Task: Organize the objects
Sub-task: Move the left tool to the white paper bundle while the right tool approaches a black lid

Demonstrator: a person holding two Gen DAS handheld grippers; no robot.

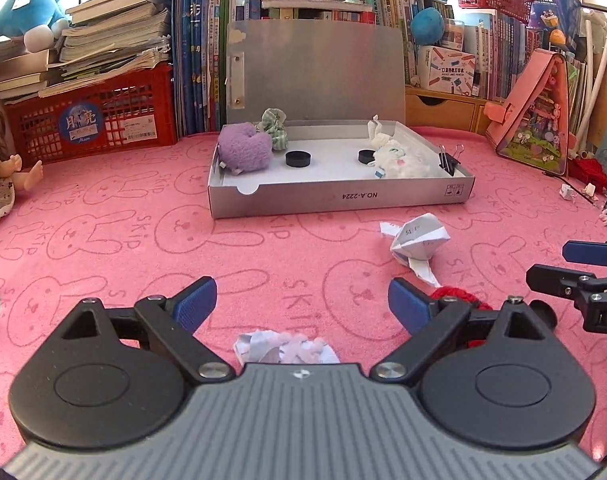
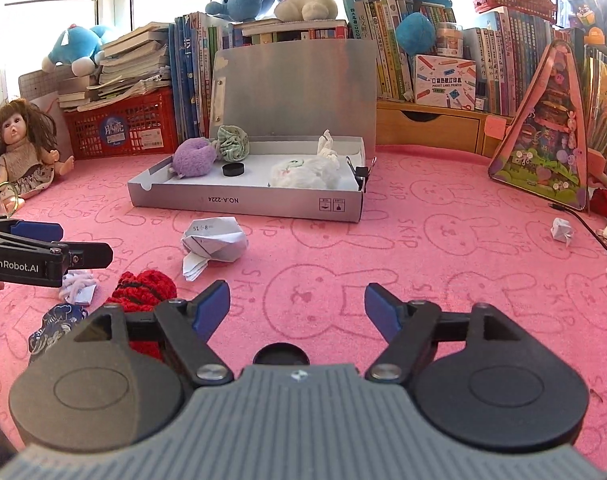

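An open grey box (image 1: 335, 199) (image 2: 263, 205) stands mid-table with its lid up. In it lie a purple plush (image 1: 243, 149), a green scrunchie (image 1: 274, 128), black caps (image 1: 298, 158), a white plush (image 1: 399, 158) and a binder clip (image 1: 449, 160). A folded paper piece (image 1: 417, 242) (image 2: 213, 240) lies in front of the box. My left gripper (image 1: 302, 306) is open and empty over a crumpled paper (image 1: 285, 350). My right gripper (image 2: 297, 306) is open and empty; a black cap (image 2: 280, 354) lies just below it. Red yarn (image 2: 145, 286) lies between the grippers.
Pink bunny-print mat (image 1: 115, 240) covers the table. Red basket (image 1: 91, 120), books and plush toys line the back. A doll (image 2: 21, 152) sits at left, a pink triangular toy house (image 2: 543, 152) at right. Small paper scraps (image 2: 561, 230) lie at right, a patterned cloth (image 2: 53, 326) at left.
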